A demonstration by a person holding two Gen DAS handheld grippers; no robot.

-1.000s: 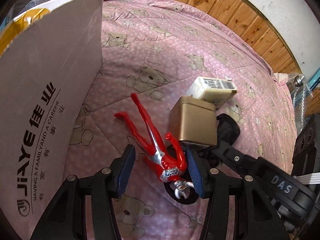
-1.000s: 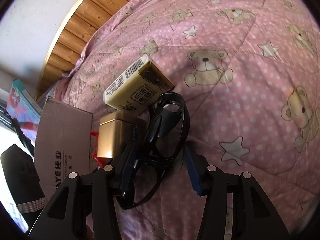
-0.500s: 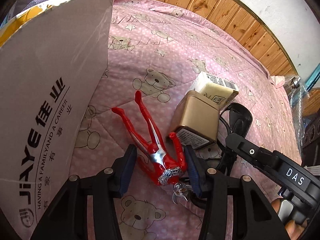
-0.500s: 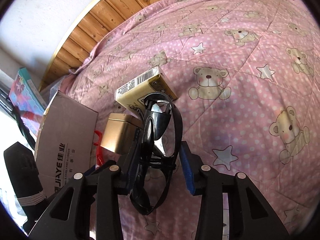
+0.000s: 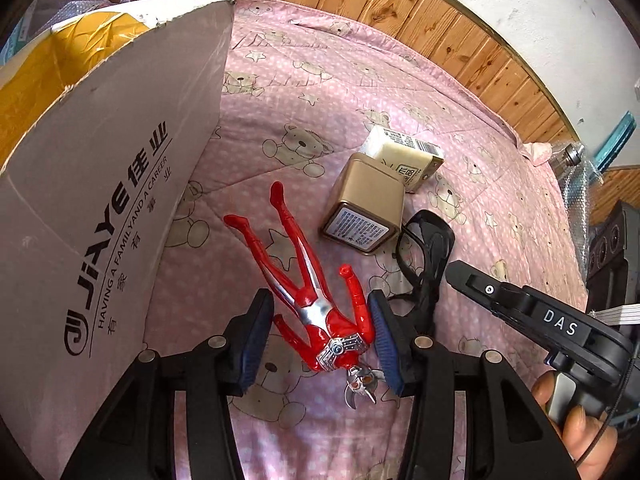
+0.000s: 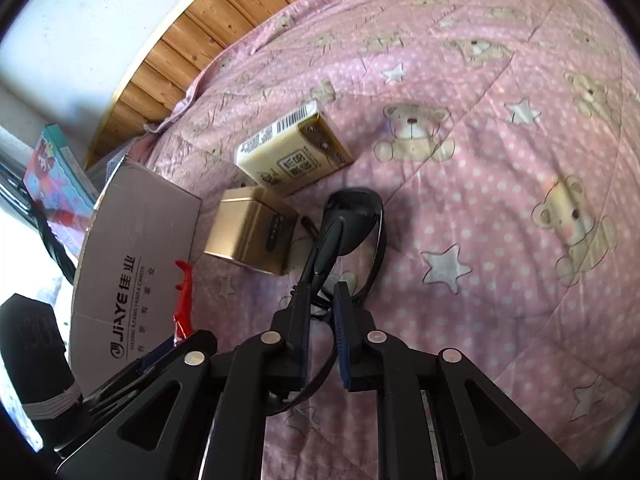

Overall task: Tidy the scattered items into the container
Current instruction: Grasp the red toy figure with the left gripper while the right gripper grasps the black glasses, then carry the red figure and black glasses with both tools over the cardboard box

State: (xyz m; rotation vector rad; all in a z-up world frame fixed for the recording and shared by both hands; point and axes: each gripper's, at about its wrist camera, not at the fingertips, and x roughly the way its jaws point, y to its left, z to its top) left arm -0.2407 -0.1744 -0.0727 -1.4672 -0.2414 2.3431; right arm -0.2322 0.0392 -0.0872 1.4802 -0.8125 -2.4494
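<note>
Four loose things lie on the pink bear-print quilt [image 5: 340, 92], all just beside the cardboard box [image 5: 108, 208], the landmark for everything else. Nearest its printed wall lies the red figure [image 5: 316, 300], head toward the camera; the left gripper [image 5: 320, 334] straddles its torso with fingers spread wide, pads flanking both arms without clearly touching. Beyond the figure from the box sits the gold tin [image 5: 366, 204], with the cream packet [image 5: 404, 156] touching its far side. Farthest from the box are the black glasses [image 6: 352, 220], and the right gripper [image 6: 322, 320] has narrowed to a slim gap around the folded temples (whether the pads actually bite is hard to tell).

Likely handling: the figure looks like light hollow plastic, stiff in the trunk with thin limbs, so the waist is the place to pinch. The glasses seem light and fragile; the temple bundle suits better than a lens.

Readable writing: "JiAYE" and "HAVING A FAMILY AND A CAREER" on the box, "DAS" on the right gripper's body.
</note>
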